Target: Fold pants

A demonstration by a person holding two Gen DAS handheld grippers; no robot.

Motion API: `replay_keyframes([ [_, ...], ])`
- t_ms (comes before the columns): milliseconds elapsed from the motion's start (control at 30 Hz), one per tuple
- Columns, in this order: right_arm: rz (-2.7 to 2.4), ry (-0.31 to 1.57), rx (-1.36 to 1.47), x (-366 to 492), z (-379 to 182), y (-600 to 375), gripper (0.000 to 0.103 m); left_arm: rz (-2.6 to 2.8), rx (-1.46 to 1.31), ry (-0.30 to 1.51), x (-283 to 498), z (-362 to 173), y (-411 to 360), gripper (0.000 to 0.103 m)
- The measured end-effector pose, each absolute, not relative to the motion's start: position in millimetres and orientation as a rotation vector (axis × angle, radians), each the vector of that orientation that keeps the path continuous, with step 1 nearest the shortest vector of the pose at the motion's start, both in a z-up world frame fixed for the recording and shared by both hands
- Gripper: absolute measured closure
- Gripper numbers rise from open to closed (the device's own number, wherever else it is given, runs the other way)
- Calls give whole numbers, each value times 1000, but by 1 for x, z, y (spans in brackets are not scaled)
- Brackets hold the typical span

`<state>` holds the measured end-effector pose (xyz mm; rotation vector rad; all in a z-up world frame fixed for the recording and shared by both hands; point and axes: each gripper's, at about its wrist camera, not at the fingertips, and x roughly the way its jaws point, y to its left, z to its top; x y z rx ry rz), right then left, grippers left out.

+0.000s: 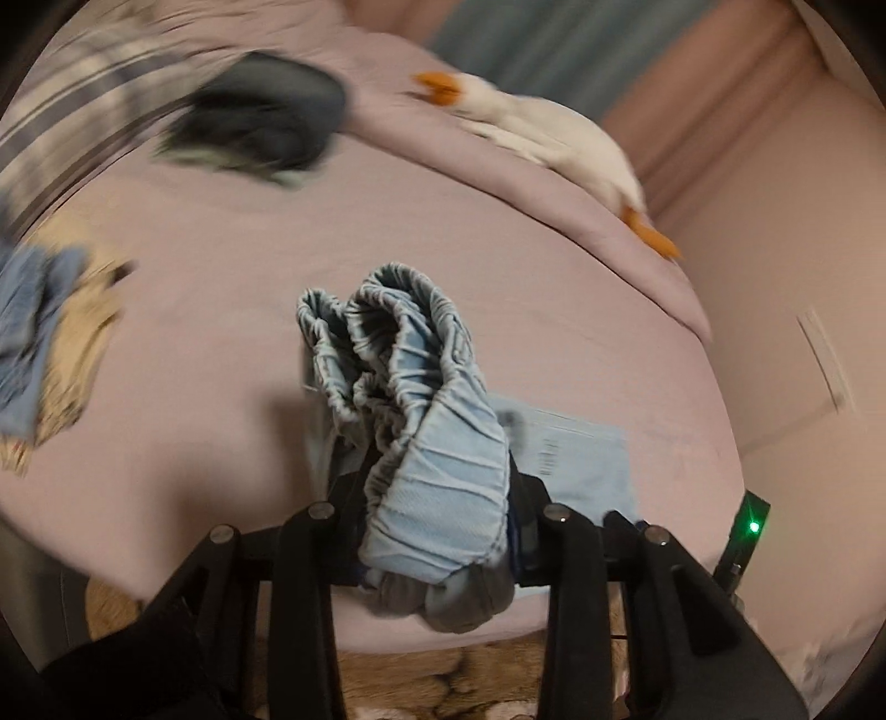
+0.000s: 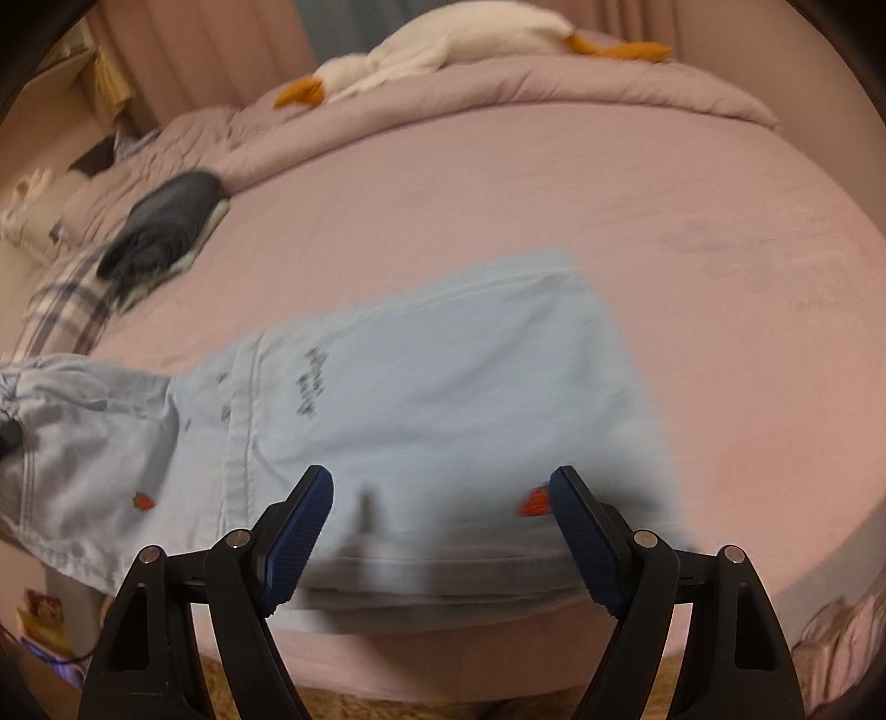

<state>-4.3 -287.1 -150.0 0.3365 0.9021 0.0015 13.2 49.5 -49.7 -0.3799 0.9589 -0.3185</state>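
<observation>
Right wrist view, items listed by size, each placed relative to the bed.

1. Bed [image 2: 498, 183]: pale mauve sheet, smooth and flat, with a puffy quilt of the same colour bunched along its far edge. It serves as the folding place.

2. Pants [image 2: 421, 410]: light blue denim-look cloth with small dark lettering and tiny red strawberry patches. They lie across the near half of the bed, the legs flat and squared off, apparently already doubled. Their gathered elastic waistband [image 1: 421, 421] is raised clear of the sheet, likely so it can be carried over the legs for the next fold.

3. Plush goose [image 2: 443, 44]: white, soft, with orange bill and feet, lying on the quilt at the far side of the bed.

4. Plaid cloth [image 2: 61, 299]: striped weave, at the bed's left end.

5. Dark garment [image 2: 160, 227]: crumpled and limp, on the bed near the quilt, just beside the plaid cloth.

6. Left tool [image 1: 437, 520]: black arms, pinching the ruched waistband, which bulges thickly between the pads and spills over both sides.

7. Right tool [image 2: 443, 531]: black arms with ribbed blue pads, spread wide and holding nothing, poised over the near edge of the pants, probably to pin or take the hem.
</observation>
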Motion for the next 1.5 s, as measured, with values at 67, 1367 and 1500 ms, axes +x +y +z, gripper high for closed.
replay_keyframes([
  [67,-17,890,366,-9,-150,-299,21,-361,-334,970,19,-46,23,70],
  [1367,268,822,312,-9,-105,-254,22,-179,-239,1040,23,-104,50,4],
  [1500,343,855,261,2,-115,-223,37,-145,-275,1096,24,-127,63,6],
])
